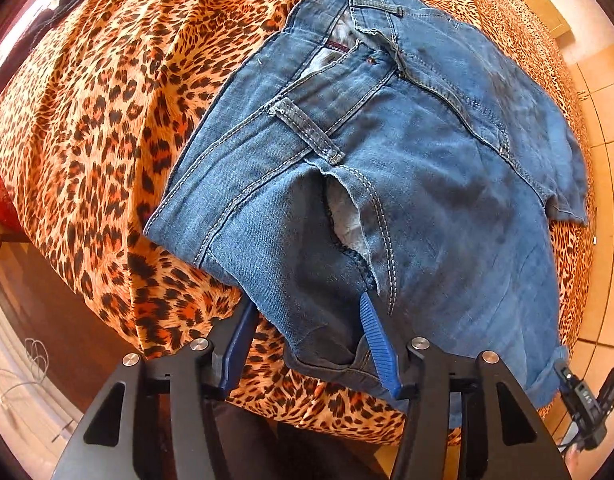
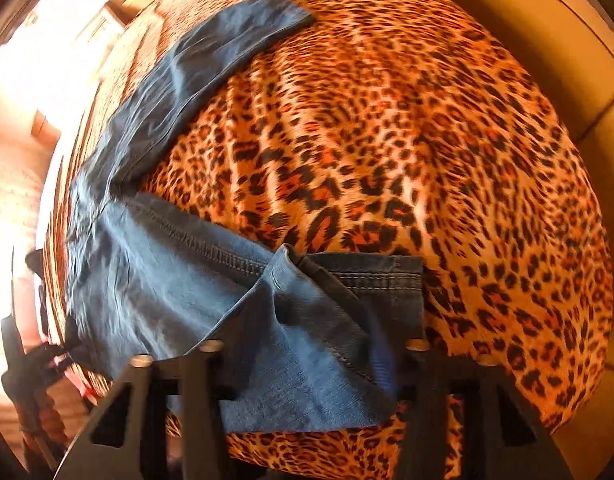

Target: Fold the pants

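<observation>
On leopard cloth (image 1: 107, 128), blue jeans (image 1: 407, 160) lie seemingly half-folded.

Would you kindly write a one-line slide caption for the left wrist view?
Left gripper open around the waist corner of blue jeans lying on a leopard-print cloth.

Both wrist cameras sit close above the leopard-print bedspread (image 1: 91, 128), angled down along their fingers — the left faces the jeans (image 1: 407, 168) waistband, the right a leg hem; jeans and bedspread appear in both views.
</observation>
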`<state>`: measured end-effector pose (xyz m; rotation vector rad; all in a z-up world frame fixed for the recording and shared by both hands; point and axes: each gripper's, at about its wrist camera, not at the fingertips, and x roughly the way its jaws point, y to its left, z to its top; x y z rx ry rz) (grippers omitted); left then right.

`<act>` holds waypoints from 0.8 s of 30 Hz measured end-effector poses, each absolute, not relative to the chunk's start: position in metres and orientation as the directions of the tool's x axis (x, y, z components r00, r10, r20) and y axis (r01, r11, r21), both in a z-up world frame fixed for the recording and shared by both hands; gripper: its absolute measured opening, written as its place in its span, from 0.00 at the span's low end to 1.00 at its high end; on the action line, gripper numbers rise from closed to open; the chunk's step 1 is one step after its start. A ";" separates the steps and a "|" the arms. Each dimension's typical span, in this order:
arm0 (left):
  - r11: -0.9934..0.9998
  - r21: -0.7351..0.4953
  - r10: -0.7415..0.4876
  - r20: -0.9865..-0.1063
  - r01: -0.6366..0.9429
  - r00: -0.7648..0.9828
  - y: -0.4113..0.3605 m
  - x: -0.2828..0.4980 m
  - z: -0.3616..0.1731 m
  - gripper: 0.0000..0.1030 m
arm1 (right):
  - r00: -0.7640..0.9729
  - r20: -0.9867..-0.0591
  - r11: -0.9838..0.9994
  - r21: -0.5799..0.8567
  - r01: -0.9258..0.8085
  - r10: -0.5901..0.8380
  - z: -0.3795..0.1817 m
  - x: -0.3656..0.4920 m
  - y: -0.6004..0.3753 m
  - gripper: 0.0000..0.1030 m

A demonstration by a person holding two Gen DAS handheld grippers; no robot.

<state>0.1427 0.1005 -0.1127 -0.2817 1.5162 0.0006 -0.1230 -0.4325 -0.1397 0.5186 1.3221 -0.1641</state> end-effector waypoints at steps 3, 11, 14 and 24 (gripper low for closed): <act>0.967 -0.185 -0.178 -0.982 -0.174 0.058 0.107 0.146 -0.113 0.52 | 0.295 -0.938 0.911 0.274 0.309 0.182 -0.117 -0.139 -0.421 0.03; 0.966 -0.163 -0.167 -0.986 -0.202 0.000 0.144 0.126 -0.115 0.53 | 0.055 -0.991 0.925 0.132 0.355 0.121 -0.134 -0.257 -0.421 0.20; 0.964 -0.180 -0.185 -0.983 -0.197 -0.005 0.156 0.122 -0.116 0.53 | 0.038 -0.993 0.862 0.113 0.493 0.109 -0.133 -0.291 -0.445 0.20; 0.966 -0.186 -0.177 -0.982 -0.177 0.069 0.156 0.136 -0.091 0.55 | 0.415 -0.894 0.690 0.409 0.598 0.170 -0.128 -0.203 -0.481 0.50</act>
